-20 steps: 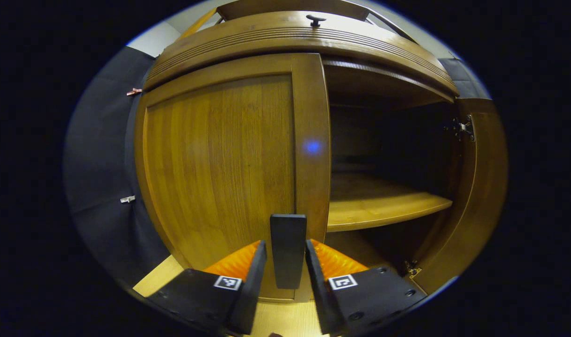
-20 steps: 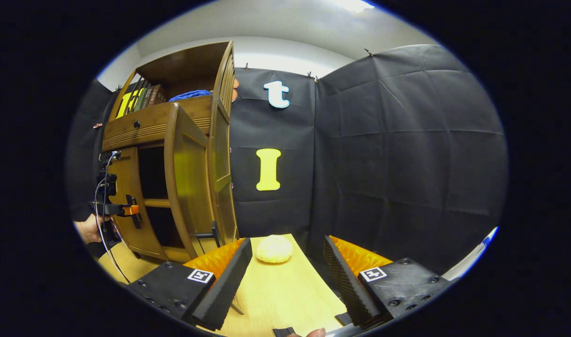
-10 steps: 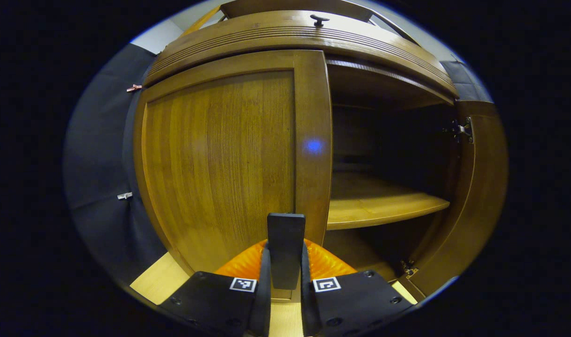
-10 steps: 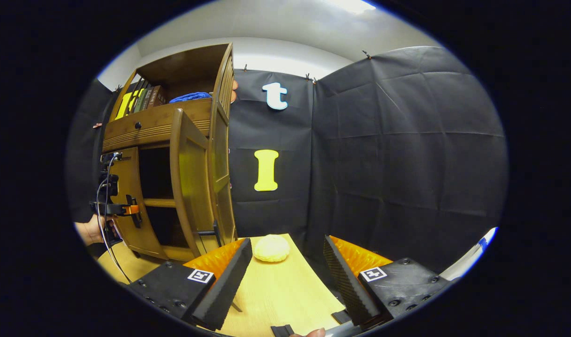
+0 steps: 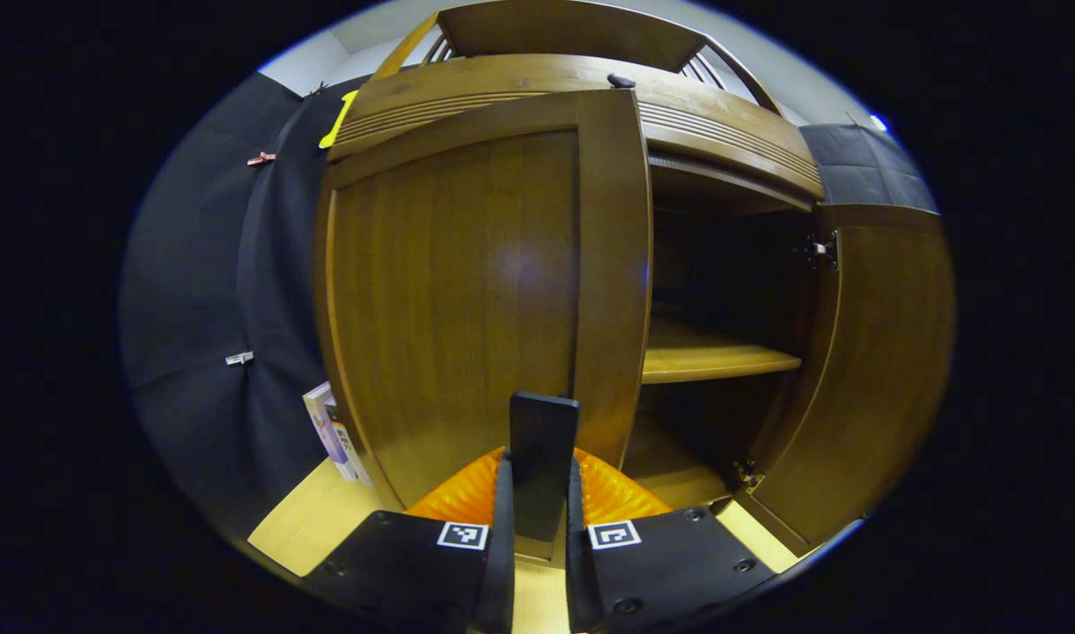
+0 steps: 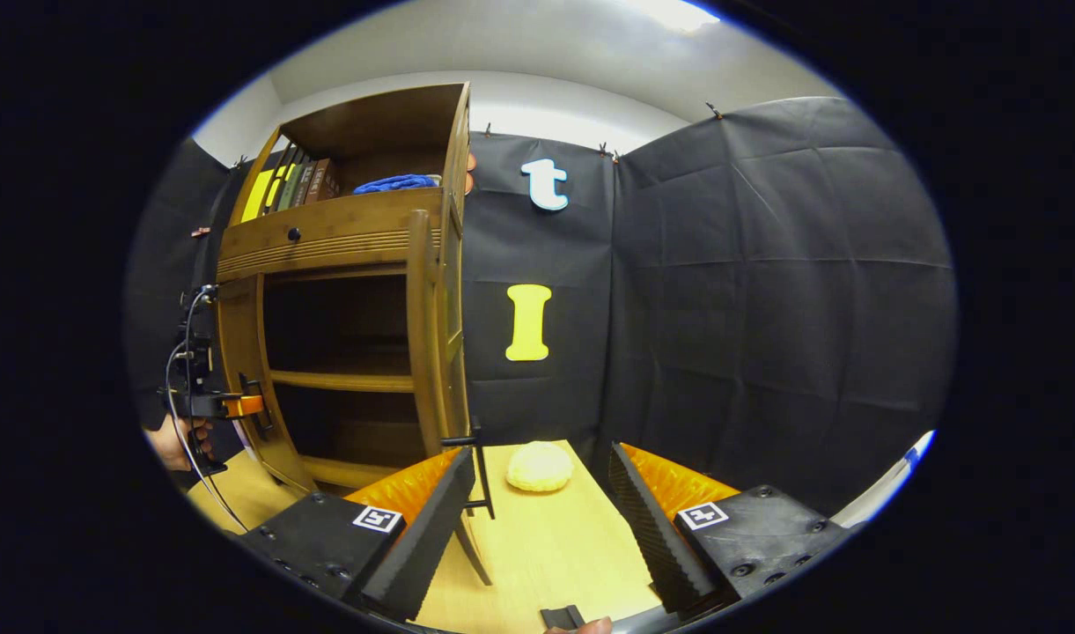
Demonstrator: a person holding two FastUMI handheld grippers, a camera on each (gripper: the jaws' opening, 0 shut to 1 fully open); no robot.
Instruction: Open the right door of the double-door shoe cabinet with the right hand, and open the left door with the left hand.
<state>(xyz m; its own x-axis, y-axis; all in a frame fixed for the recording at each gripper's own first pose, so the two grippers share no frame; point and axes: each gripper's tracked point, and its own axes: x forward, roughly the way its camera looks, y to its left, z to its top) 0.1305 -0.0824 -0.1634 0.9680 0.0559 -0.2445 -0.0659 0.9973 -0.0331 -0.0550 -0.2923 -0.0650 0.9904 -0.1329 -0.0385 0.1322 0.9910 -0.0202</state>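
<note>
While left gripper (image 5: pixel 538 537) clamped black handle (image 5: pixel 542 462) of left door (image 5: pixel 467 291), both fingers pressing its sides, that door stood partly swung out. Right door (image 5: pixel 863 370) hung wide open at right; shelf (image 5: pixel 713 359) visible inside cabinet (image 6: pixel 343 238). Right gripper (image 6: pixel 537 519) held jaws apart, empty, over wooden table (image 6: pixel 546 546). Far on table: pale round bun (image 6: pixel 539 466). Books (image 6: pixel 295 183) and blue cloth (image 6: pixel 396 184) sat on upper shelf. Book-like item (image 5: pixel 333 433) leaned left of cabinet; its printing unreadable.
</note>
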